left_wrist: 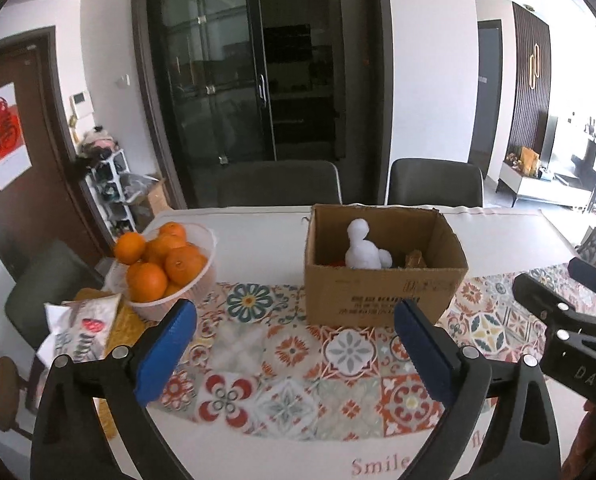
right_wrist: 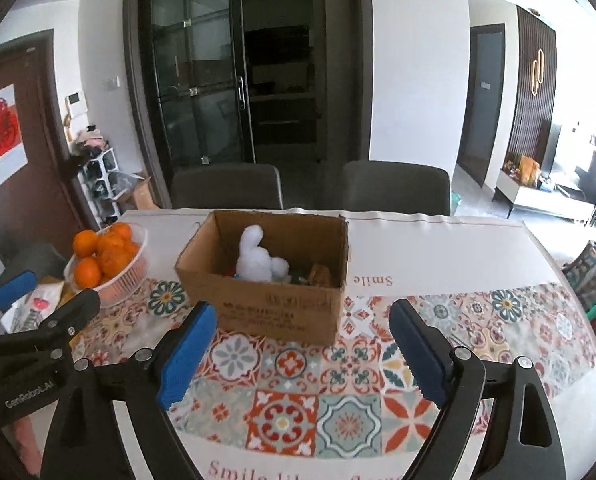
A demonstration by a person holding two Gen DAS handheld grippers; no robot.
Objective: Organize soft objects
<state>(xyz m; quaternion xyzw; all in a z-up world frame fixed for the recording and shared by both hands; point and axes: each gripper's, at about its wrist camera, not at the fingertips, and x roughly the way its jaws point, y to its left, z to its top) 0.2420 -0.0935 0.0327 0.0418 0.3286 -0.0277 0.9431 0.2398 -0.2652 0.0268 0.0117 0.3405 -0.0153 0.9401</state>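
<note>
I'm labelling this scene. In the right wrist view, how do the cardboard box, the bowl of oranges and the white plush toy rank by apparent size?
1. cardboard box
2. bowl of oranges
3. white plush toy, partly hidden inside the box, so its full size is unsure.

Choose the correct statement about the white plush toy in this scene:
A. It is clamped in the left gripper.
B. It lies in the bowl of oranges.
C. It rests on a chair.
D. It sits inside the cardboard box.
D: the white plush toy sits inside the open cardboard box.

Cardboard box [left_wrist: 382, 292] wall hides lower white plush [left_wrist: 362, 249]; brown item beside it unclear
</note>
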